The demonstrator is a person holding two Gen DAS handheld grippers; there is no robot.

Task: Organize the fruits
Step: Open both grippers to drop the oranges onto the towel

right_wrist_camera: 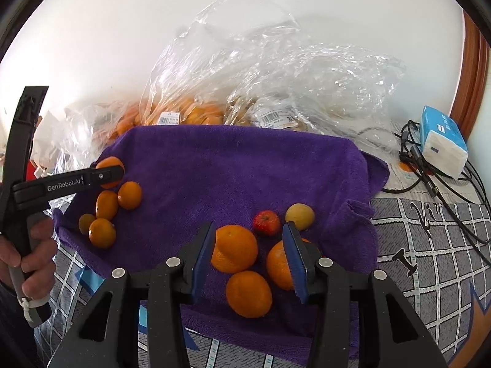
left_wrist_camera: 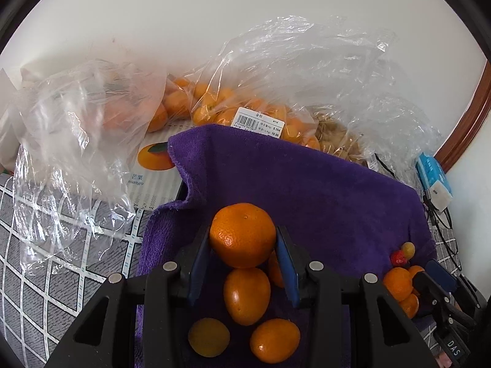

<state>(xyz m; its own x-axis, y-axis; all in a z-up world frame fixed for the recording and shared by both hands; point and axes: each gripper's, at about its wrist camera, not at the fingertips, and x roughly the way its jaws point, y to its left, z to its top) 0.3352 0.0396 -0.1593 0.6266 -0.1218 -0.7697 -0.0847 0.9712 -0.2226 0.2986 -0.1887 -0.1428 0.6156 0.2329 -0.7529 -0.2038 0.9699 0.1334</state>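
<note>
A purple towel (left_wrist_camera: 307,184) (right_wrist_camera: 230,165) covers the table. My left gripper (left_wrist_camera: 242,239) is shut on a round orange (left_wrist_camera: 242,234); it also shows in the right wrist view (right_wrist_camera: 110,168). Below it lie three small oval oranges (left_wrist_camera: 247,296). My right gripper (right_wrist_camera: 248,247) is open and empty, its jaws around an orange (right_wrist_camera: 234,248), with another orange (right_wrist_camera: 249,293) below and a third (right_wrist_camera: 280,265) behind the right finger. A strawberry (right_wrist_camera: 266,222) and a yellow fruit (right_wrist_camera: 300,216) lie just beyond.
Clear plastic bags (left_wrist_camera: 260,92) (right_wrist_camera: 270,76) with oranges and other fruit stand behind the towel. A tissue pack (right_wrist_camera: 443,141) and black cables (right_wrist_camera: 429,178) lie at the right. A mango box (left_wrist_camera: 153,168) sits under the bags.
</note>
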